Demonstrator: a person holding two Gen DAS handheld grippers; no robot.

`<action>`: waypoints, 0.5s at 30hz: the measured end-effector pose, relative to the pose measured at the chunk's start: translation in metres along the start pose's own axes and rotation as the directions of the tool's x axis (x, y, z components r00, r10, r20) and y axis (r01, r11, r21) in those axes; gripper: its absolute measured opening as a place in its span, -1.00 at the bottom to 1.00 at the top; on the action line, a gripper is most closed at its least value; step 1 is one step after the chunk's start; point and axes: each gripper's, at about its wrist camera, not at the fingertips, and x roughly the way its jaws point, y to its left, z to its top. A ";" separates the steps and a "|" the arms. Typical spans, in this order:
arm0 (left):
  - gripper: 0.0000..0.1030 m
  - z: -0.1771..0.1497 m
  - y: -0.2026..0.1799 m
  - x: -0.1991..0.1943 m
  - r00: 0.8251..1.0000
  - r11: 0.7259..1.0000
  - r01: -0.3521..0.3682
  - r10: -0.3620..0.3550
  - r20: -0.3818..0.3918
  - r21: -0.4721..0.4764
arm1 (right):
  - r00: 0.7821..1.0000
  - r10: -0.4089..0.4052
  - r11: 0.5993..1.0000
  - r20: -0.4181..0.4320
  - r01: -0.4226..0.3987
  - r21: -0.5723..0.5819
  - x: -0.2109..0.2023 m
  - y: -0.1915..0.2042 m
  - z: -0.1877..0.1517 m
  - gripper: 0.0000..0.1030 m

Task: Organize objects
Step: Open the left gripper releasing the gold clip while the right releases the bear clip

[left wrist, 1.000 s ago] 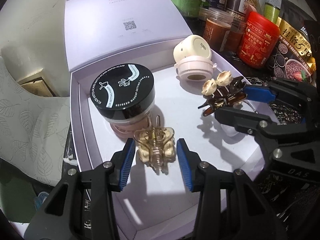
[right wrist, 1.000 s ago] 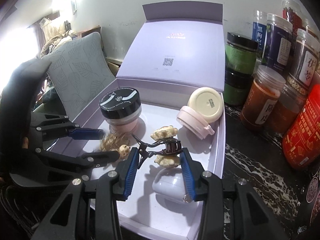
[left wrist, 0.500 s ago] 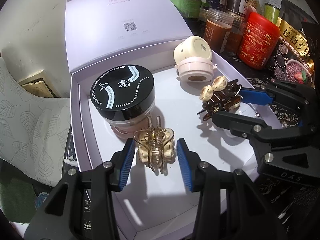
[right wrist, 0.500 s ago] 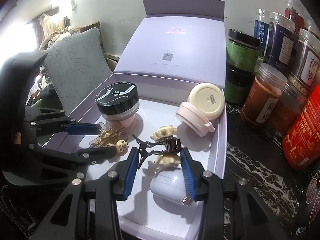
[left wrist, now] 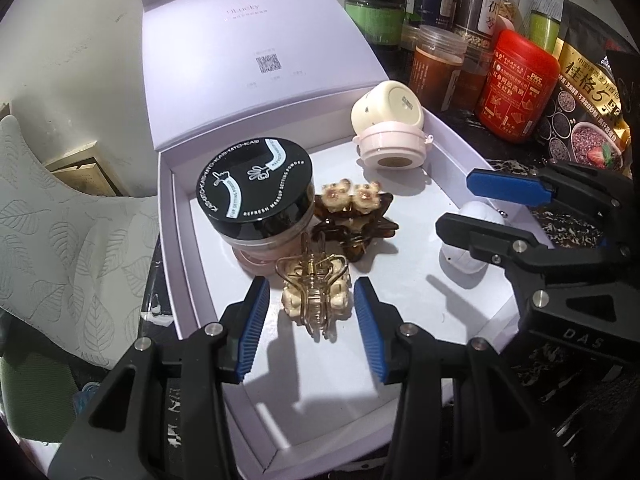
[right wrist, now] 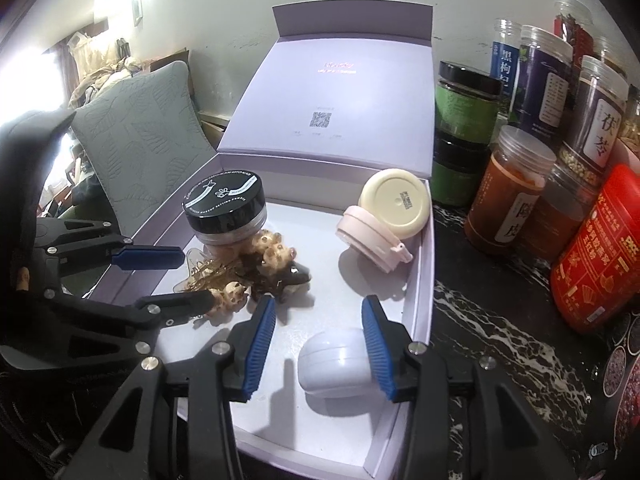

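Observation:
An open lilac box [left wrist: 452,140] [right wrist: 420,300] holds a black-lidded powder jar [left wrist: 256,188] [right wrist: 224,204], a pink and cream jar [left wrist: 390,136] [right wrist: 384,216], a white earbud case [left wrist: 466,256] [right wrist: 336,364], a gold hair claw [left wrist: 314,296] [right wrist: 208,276] and a dark brown hair claw [left wrist: 352,220] [right wrist: 280,268]. My left gripper [left wrist: 308,328] is open, its fingers on either side of the gold claw, which lies in the box. My right gripper [right wrist: 318,348] is open and empty above the white case; the brown claw lies in the box next to the black-lidded jar.
Several jars and a red canister [left wrist: 520,84] [right wrist: 600,248] stand on the dark marble counter right of the box. A black snack bag [left wrist: 588,104] is at far right. The box lid [left wrist: 260,52] stands open behind. A grey leaf-patterned cushion [right wrist: 140,148] lies to the left.
My right gripper opened and let go of the brown claw, which now lies by the black-lidded jar. The left gripper stayed open around the gold claw and drew back slightly.

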 end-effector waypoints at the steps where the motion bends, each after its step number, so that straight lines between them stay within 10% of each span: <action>1: -0.18 0.000 0.000 -0.003 1.000 1.000 -0.003 0.003 0.004 -0.002 | 1.000 -0.002 1.000 0.004 0.002 0.001 -0.002 0.000 0.000 -0.09; 15: -0.16 -0.001 0.002 -0.048 0.997 1.000 -0.010 0.012 0.078 -0.029 | 0.998 -0.031 0.999 0.055 0.030 0.019 -0.040 0.006 -0.001 0.02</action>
